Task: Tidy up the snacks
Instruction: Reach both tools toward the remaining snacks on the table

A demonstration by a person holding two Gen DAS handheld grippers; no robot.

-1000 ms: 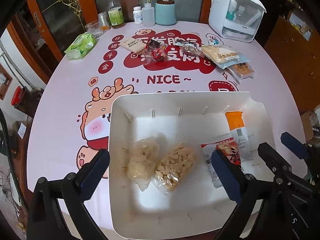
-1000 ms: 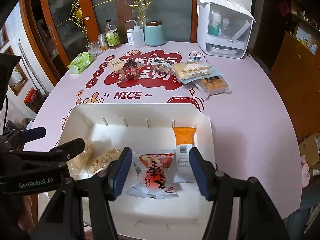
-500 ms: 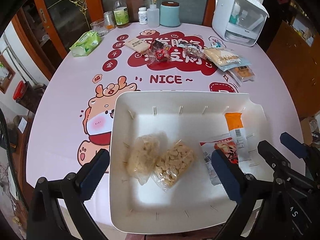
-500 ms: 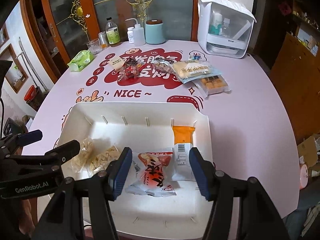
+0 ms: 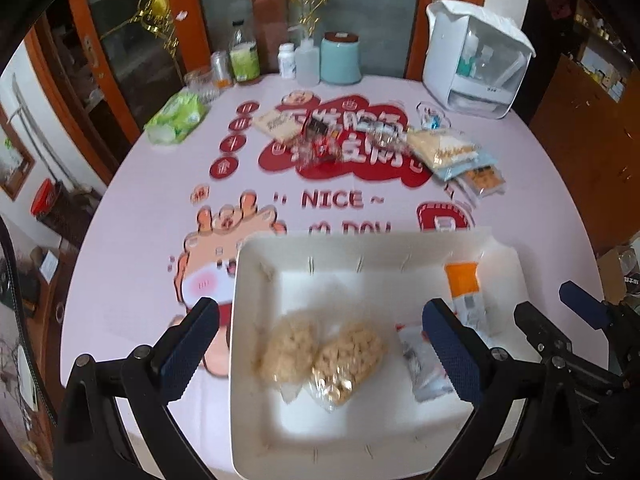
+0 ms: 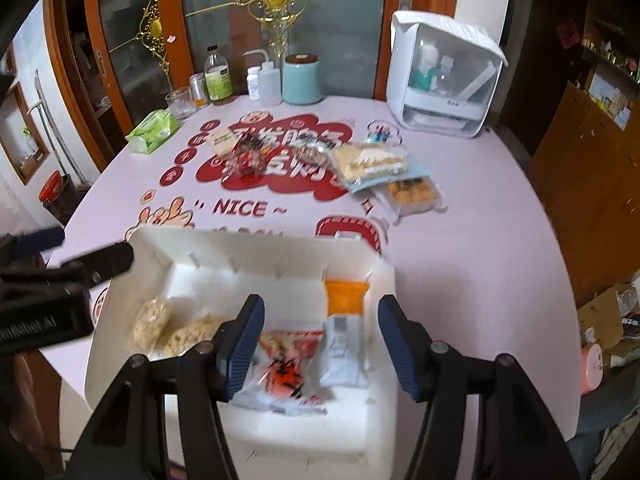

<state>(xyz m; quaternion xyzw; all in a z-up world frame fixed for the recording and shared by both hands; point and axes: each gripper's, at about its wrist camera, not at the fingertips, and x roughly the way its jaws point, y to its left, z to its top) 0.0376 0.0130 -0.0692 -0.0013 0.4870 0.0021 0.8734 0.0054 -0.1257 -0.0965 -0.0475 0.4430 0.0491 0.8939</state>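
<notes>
A white tray (image 5: 256, 320) (image 6: 120, 304) sits at the near edge of a round pink table. It holds two clear bags of pale puffed snacks (image 5: 348, 360) (image 6: 152, 324), a red-and-white packet (image 6: 288, 368) and an orange-and-white packet (image 5: 464, 288) (image 6: 344, 312). My left gripper (image 5: 320, 348) is open and empty, hovering over the tray's near left. My right gripper (image 6: 320, 344) is open and empty over the tray's near right. Several loose snack packs (image 5: 444, 148) (image 6: 372, 164) lie further back on the table.
At the table's back stand a white box appliance (image 5: 476, 68) (image 6: 444, 80), a teal canister (image 5: 340, 60), bottles (image 5: 244, 60) and a glass. A green tissue pack (image 5: 176, 120) (image 6: 152, 128) lies back left. A wooden cabinet stands on the right.
Both grippers have pulled back and tilted up, so the tray sits lower in both views and more of the room shows. Both stay open and empty; the tray's contents have not moved.
</notes>
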